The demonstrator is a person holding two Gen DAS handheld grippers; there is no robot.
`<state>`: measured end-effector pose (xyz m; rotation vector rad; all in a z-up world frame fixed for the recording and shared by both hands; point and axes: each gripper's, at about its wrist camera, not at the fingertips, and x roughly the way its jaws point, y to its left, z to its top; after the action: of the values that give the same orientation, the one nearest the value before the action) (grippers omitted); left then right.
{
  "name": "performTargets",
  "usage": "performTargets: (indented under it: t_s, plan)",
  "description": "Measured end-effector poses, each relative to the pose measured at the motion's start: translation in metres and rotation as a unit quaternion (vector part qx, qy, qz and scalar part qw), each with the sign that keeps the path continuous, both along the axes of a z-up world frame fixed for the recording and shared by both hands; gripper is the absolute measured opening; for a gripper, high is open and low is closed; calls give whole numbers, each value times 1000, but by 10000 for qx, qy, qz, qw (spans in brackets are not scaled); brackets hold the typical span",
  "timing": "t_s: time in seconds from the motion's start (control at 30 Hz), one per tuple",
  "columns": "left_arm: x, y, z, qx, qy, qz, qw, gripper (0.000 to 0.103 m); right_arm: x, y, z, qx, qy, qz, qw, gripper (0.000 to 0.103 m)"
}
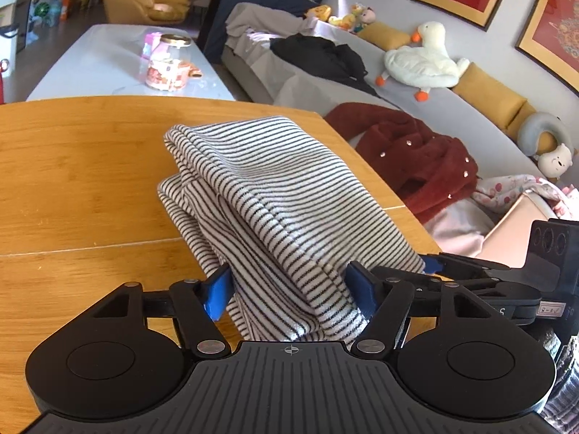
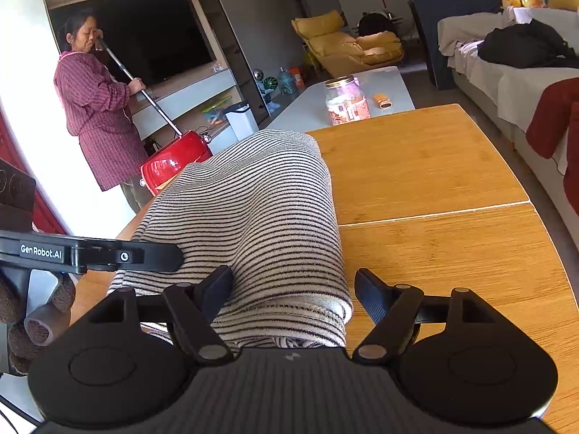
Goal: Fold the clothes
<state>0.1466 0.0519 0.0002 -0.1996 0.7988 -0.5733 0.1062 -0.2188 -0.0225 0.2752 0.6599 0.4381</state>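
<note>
A black-and-white striped garment (image 1: 267,202) lies folded in a thick bundle on the wooden table (image 1: 79,188); its near end runs between my left gripper's (image 1: 289,289) blue-padded fingers (image 1: 217,291). The jaws stand wide apart around the cloth without pinching it. In the right wrist view the same garment (image 2: 260,209) drapes between my right gripper's (image 2: 293,289) black fingers (image 2: 369,296), which are also spread open, the right finger clear of the cloth. The other gripper shows at the left edge (image 2: 90,255) and at the right in the left view (image 1: 470,275).
A glass jar (image 1: 168,63) stands on a white coffee table (image 1: 90,61) beyond the wooden table (image 2: 434,181). A grey sofa (image 1: 416,108) on the right holds a red coat (image 1: 416,152), black clothes and a plush goose. A person with a mop (image 2: 97,108) stands at left.
</note>
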Motion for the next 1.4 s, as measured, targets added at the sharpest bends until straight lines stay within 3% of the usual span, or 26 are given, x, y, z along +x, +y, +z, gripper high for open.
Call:
performTargets:
  t_s: [0.17,0.27,0.37,0.53,0.67,0.87,1.03,1.07,1.1,1.17,1.2,1.27,1.37,1.4]
  plan:
    - [1,3,-5,-167,90,32,9998,73,1,-2,-3,72,17,35,10000,78]
    - [0,4,-7,-201,78,41,9998,73,-4,1,4,-29,-67,119,9999,59]
    - [1,5,-9,-201,81,86,9997,73,-11,0,19,11,-179,314,9993,54]
    - [0,6,-15,-302,157,95,9994,75,-3,-23,36,-64,-237,263,9994,58]
    - [-2,1,-14,-161,46,69,9998,77,30,-43,38,366,148,32,9992,76]
    - [-2,2,-15,-146,7,8,9999,79,80,-29,16,843,697,292,9936,77]
    - [0,3,-17,-139,-37,-14,9999,79,117,-11,-3,1436,1310,505,9796,80]
    - [1,4,-17,-142,-41,-12,9999,79,121,-9,-4,1506,1400,549,9771,79]
    - [1,5,-17,-153,-37,-13,9999,79,119,-3,0,1378,1291,613,9801,72]
    - [1,6,-19,-156,-36,-45,9999,80,107,1,14,1205,800,797,9863,60]
    - [1,6,-20,-154,-40,-66,9999,81,102,-2,18,1345,662,838,9851,55]
    - [0,6,-22,-174,-43,-110,9998,82,99,-13,17,1688,730,766,9800,55]
    - [2,6,-24,-275,-34,-74,9996,82,104,-16,6,1027,902,314,9901,55]
    - [3,6,-23,-312,-28,-39,9995,82,103,-15,4,852,844,234,9925,61]
